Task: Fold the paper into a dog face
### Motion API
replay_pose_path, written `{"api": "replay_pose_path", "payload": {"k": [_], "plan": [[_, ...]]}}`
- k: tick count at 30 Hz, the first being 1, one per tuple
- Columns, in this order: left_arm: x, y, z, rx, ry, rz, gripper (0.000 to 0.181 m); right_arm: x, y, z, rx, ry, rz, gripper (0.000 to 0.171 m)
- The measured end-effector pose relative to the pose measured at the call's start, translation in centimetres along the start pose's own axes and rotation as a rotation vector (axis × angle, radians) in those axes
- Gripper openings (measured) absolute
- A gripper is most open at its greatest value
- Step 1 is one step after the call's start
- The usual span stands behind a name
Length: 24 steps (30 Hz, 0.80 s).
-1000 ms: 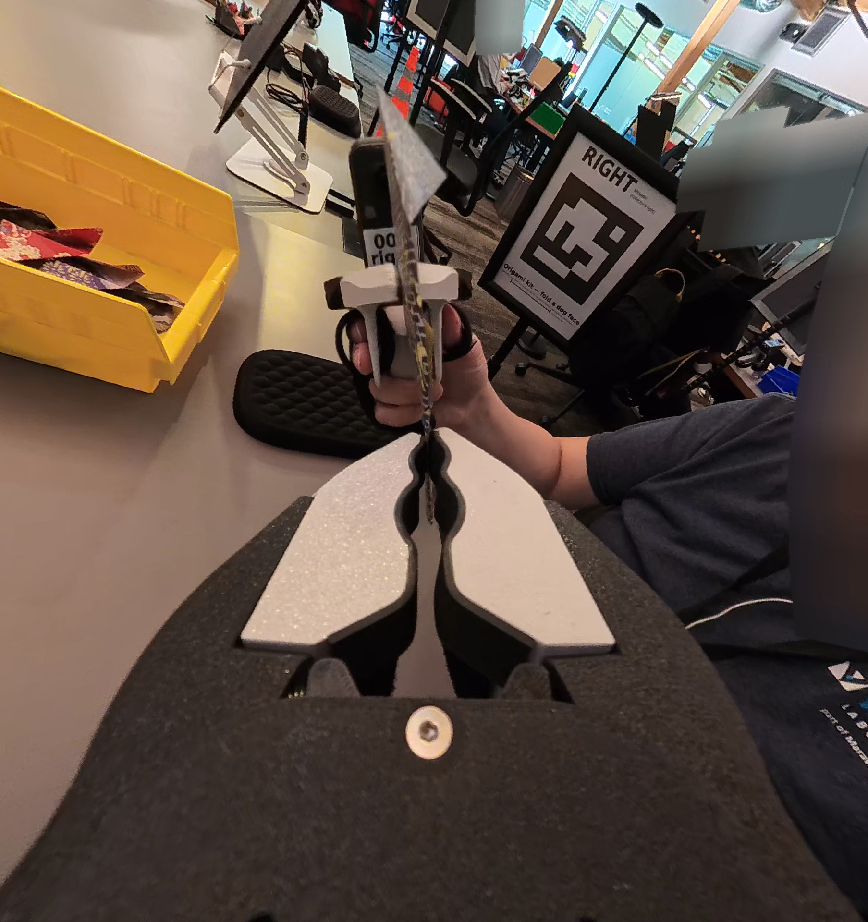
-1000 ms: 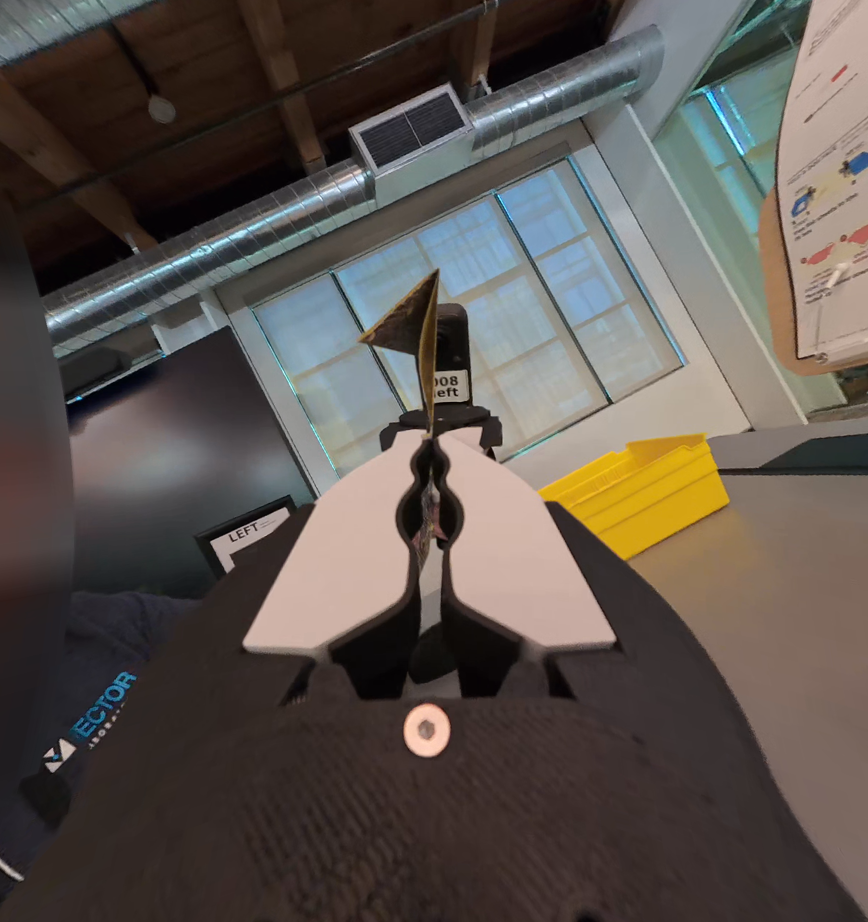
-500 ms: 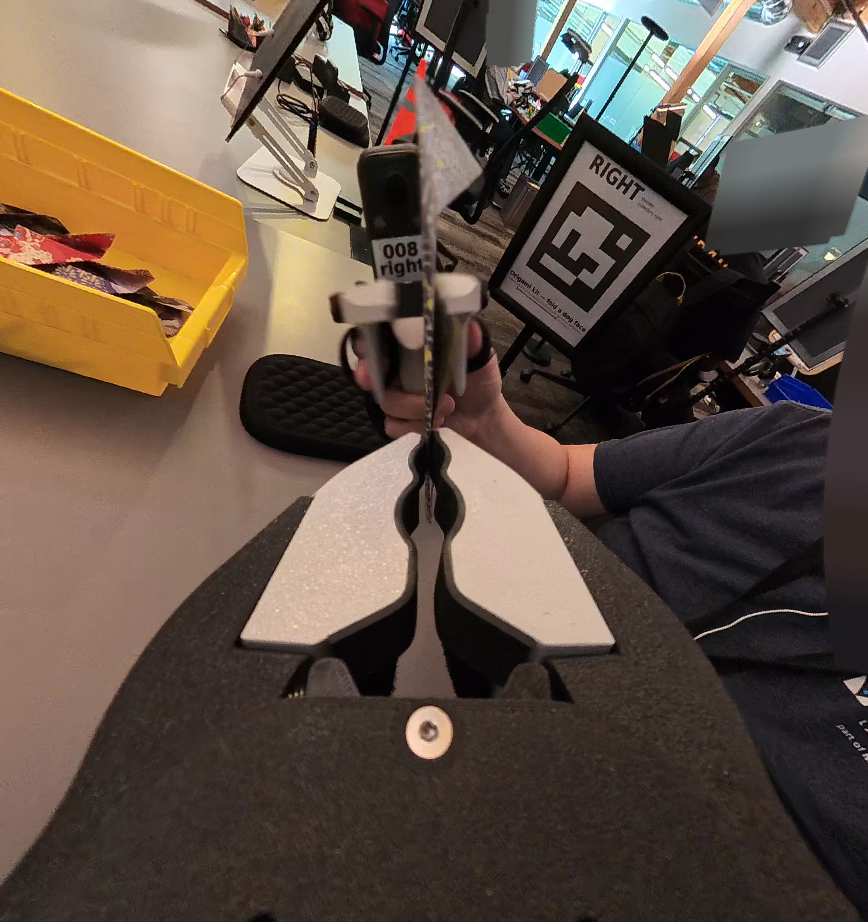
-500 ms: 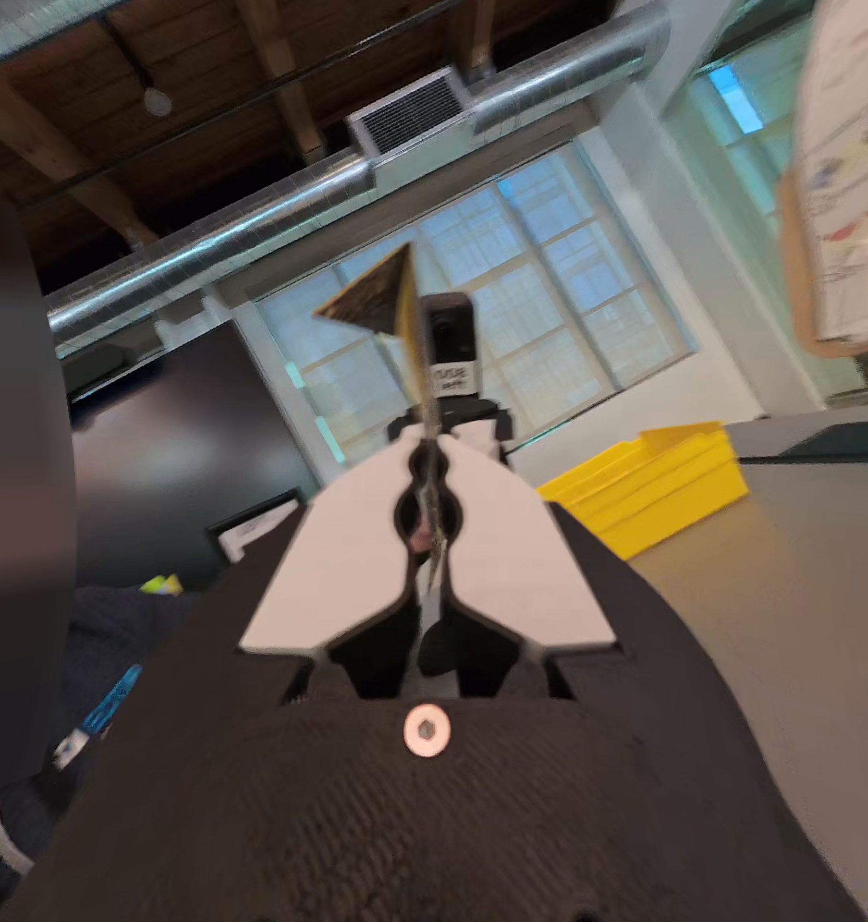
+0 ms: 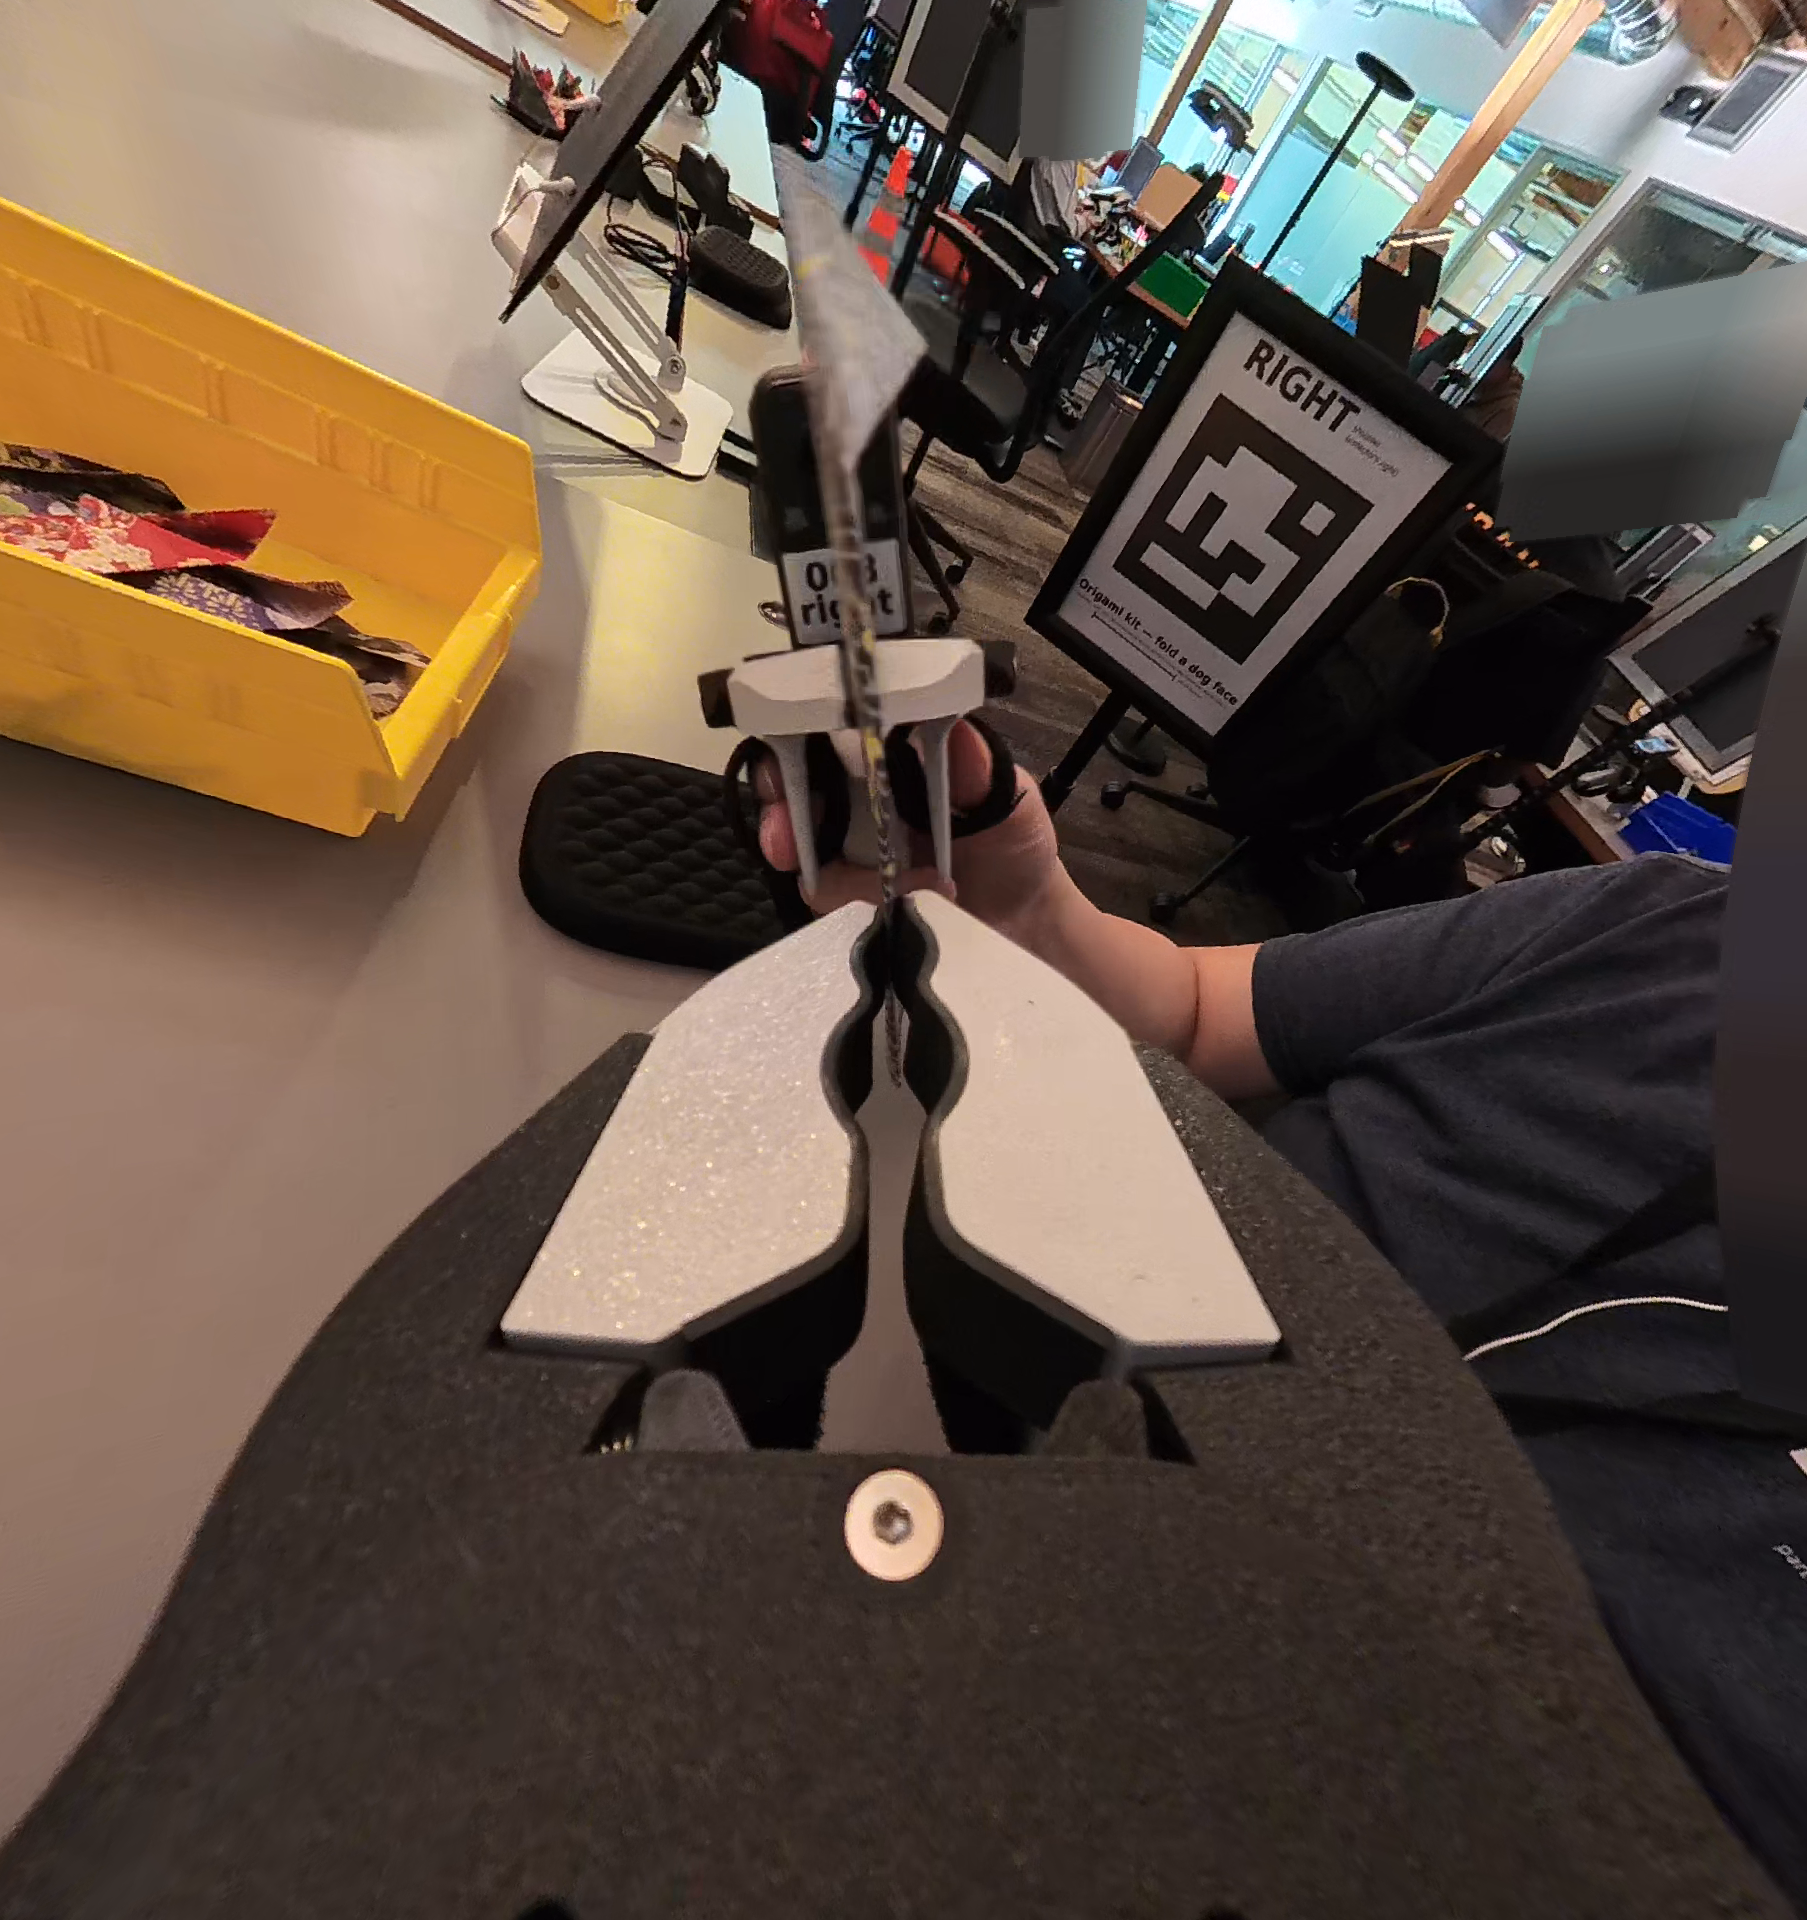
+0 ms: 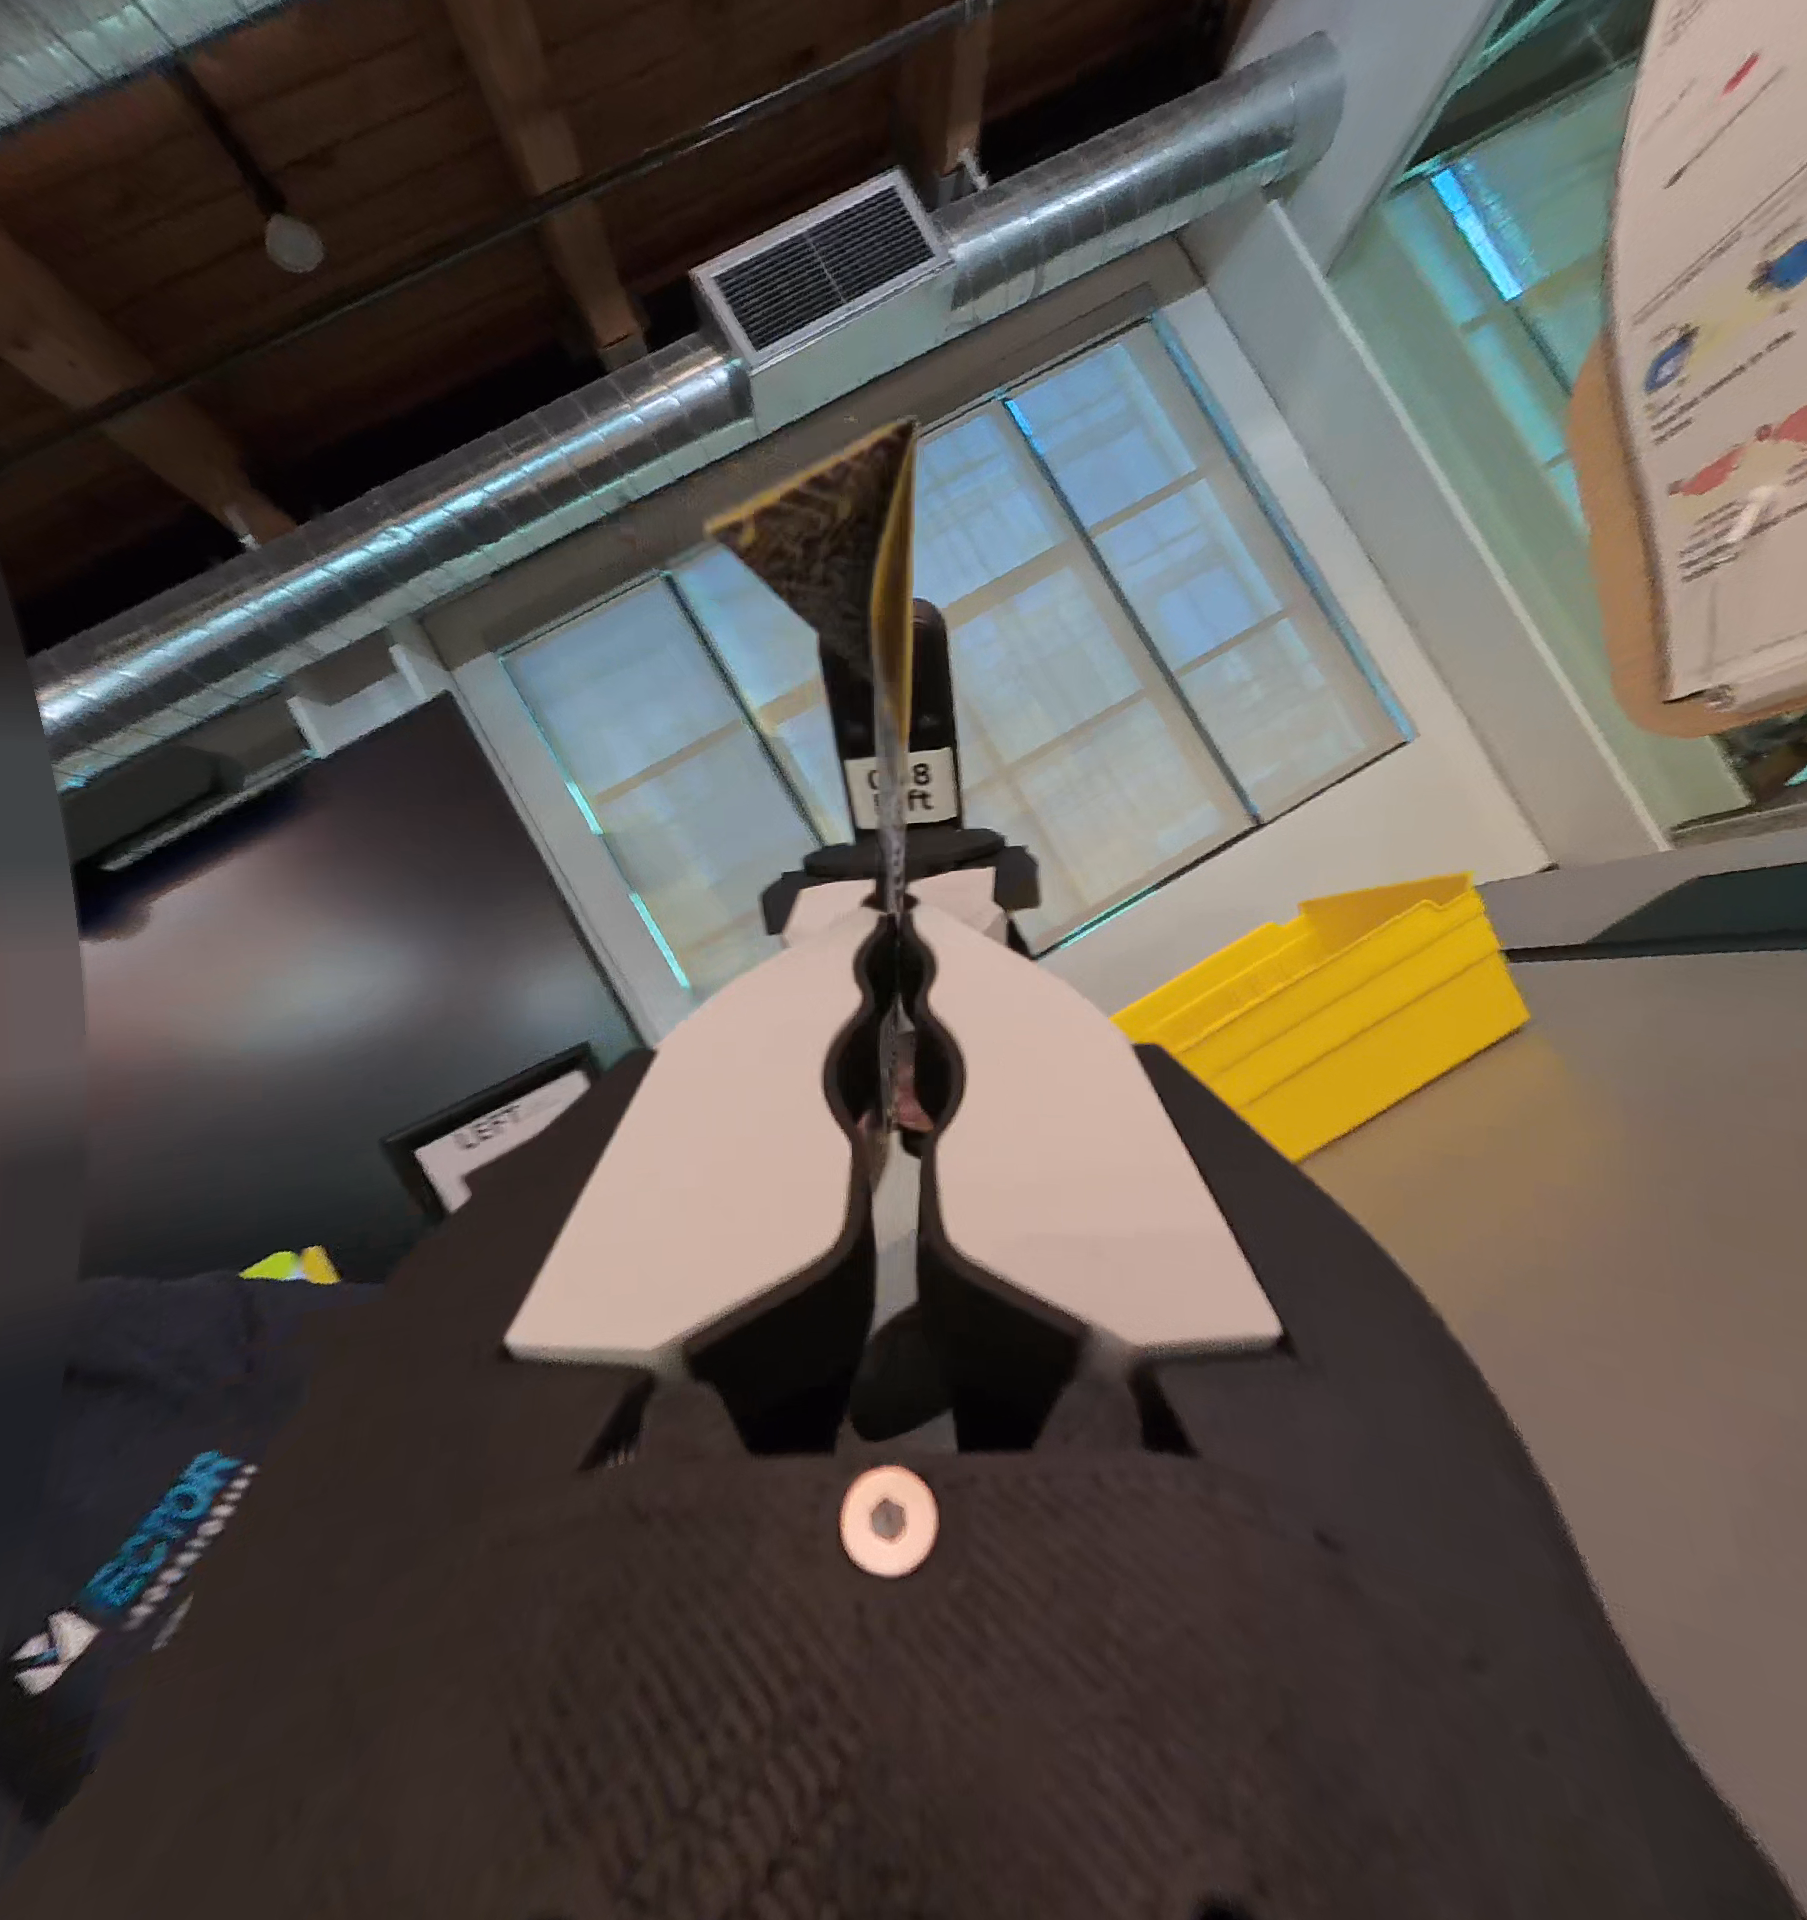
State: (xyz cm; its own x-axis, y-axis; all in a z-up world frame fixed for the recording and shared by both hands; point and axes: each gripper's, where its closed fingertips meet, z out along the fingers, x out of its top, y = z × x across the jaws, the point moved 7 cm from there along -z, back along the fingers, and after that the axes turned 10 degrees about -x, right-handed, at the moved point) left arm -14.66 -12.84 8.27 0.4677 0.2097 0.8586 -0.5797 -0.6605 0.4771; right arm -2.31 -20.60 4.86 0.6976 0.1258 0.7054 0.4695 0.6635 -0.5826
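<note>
The left gripper (image 5: pixel 892 925) is closed on the lower edge of the folded paper (image 5: pixel 849 343), its two white fingers (image 5: pixel 733 1132) pressed together with the sheet pinched at their tips. Facing it, the right gripper (image 5: pixel 871 727) clamps the same paper a little higher up — a hand (image 5: pixel 992 842) is wrapped around its handle. The paper stands upright and edge-on between the two tools, held in the air above the grey table (image 5: pixel 151 1091), with a grey triangular flap sticking out to one side at the top.

From the right wrist view, the right gripper (image 6: pixel 892 920) is likewise shut on the paper (image 6: pixel 847 561), which here shows a dark patterned face with a yellow edge, rising in front of the left gripper (image 6: pixel 894 883) just beyond.

A yellow bin (image 5: pixel 442 488) sits on the table to the side, well apart from the grippers — scraps of patterned paper (image 5: pixel 140 540) lie inside it. A black padded rest (image 5: pixel 650 862) lies on the table near the hand, and a framed sign (image 5: pixel 1252 520) stands beyond the table's edge.
</note>
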Motion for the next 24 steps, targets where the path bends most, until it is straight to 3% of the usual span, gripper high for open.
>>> {"api": "replay_pose_path", "payload": {"k": [1, 2, 4, 7, 8, 10, 18, 20, 21, 24], "plan": [[0.0, 0.0, 0.0, 0.000, -0.001, -0.002, 0.000, 0.0, 0.0, 0.0, -0.015, 0.005, -0.020, 0.002], [0.0, 0.0, 0.0, 0.000, 0.001, 0.000, 0.000, 0.1, 0.0, 0.1, -0.020, 0.014, -0.014, 0.014], [0.1, 0.0, 0.0, 0.005, -0.001, 0.002, 0.000, 0.0, -0.3, 0.1, 0.014, 0.010, -0.001, 0.001], [0.0, 0.0, 0.0, 0.016, -0.001, 0.005, 0.000, 0.1, -0.1, 0.1, -0.013, 0.012, -0.020, 0.001], [0.1, -0.1, 0.0, 0.018, 0.007, 0.005, 0.000, 0.0, -0.1, 0.2, -0.005, 0.009, 0.004, 0.015], [0.2, -0.1, -0.1, 0.020, 0.017, 0.004, 0.000, -0.3, -0.2, 0.3, 0.035, -0.008, 0.024, 0.001], [0.2, -0.1, -0.2, 0.033, 0.022, 0.004, 0.000, -0.6, 0.1, 0.3, 0.012, 0.003, 0.020, 0.001], [0.3, -0.1, -0.3, 0.030, 0.036, 0.002, 0.000, -0.7, 0.1, 0.4, 0.015, 0.001, 0.038, 0.014], [0.4, -0.1, -0.3, 0.030, 0.042, 0.002, 0.000, -0.8, 0.0, 0.4, 0.039, -0.008, 0.032, 0.001], [0.3, -0.1, -0.4, 0.041, 0.039, 0.006, 0.000, -1.0, 0.1, 0.3, 0.013, -0.008, 0.020, 0.002]]}}
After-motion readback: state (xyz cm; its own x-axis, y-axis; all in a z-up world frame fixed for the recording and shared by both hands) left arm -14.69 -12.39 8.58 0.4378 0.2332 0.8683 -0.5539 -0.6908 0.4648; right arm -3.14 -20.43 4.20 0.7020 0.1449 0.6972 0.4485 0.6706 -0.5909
